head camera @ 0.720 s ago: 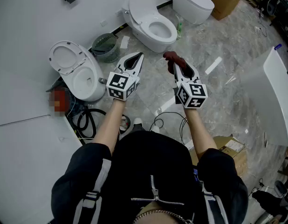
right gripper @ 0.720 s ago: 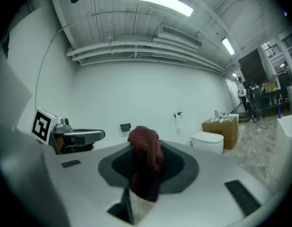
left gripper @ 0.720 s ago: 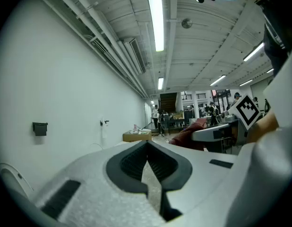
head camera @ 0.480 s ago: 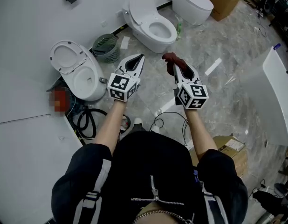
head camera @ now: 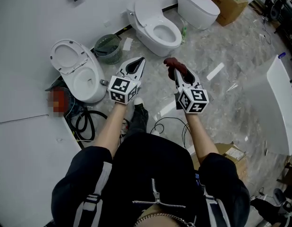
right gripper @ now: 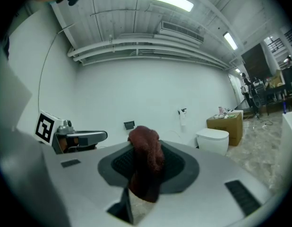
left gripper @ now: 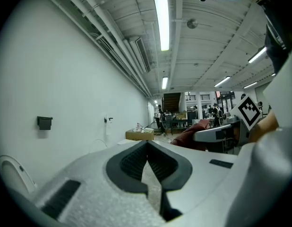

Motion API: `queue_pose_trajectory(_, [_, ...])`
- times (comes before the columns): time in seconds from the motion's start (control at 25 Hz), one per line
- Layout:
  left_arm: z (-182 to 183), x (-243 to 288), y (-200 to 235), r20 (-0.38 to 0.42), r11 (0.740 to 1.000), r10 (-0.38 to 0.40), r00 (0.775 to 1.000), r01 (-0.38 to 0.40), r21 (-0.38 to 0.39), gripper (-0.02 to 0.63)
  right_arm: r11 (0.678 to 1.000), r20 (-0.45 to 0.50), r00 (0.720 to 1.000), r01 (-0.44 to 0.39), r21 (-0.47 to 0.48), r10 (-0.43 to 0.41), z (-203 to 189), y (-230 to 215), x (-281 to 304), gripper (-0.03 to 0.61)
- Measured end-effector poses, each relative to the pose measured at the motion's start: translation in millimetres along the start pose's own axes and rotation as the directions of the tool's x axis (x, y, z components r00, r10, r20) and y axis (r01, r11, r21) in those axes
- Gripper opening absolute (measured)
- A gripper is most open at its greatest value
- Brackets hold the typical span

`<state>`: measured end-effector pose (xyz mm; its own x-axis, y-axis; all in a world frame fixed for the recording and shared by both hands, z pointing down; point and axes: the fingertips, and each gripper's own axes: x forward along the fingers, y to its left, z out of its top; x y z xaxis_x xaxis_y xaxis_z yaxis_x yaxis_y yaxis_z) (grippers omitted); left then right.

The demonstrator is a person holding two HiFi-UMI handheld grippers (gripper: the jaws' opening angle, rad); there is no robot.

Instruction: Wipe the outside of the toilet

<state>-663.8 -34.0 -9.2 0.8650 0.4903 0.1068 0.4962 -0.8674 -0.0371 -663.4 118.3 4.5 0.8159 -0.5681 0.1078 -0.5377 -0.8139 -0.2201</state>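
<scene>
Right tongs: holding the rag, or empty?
Holding it. The right tongs are shut on the dark red rag, which sticks out past their tips.

Black zip jacket (head camera: 150,171), grey-striped sleeves (head camera: 95,193)

Three toilets (head camera: 84,82) (head camera: 161,31) (head camera: 199,6), two claws (head camera: 141,60) (head camera: 175,71), one cloth (head camera: 172,62).

Cloth (right gripper: 146,161) clamped in the right gripper (right gripper: 145,145): dark red, soft, nappy fabric. Shells of the right and left gripper (left gripper: 147,144): matt, fine-grained grey plastic; pads ribbed, black. Toilet (head camera: 150,9) ahead: glossy white. Floor (head camera: 221,90): polished, veined stone.
</scene>
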Motion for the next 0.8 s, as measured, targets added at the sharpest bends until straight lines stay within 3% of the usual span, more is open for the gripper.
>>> queue_pose_trajectory(0.24, [-20,37,59,-0.005,1.000,0.008,1.000,-0.008,-0.026,0.006,1.000,-0.021,1.000,0.003,-0.004,-0.003,-9,-8,70,0.109])
queue_pose_trajectory(0.8, [-46,189,293,-0.083,0.998,-0.029,0.996,0.024,-0.053,0.006,0.999,-0.145,0.989,0.027,0.022,-0.024,-15,-29,343,0.112])
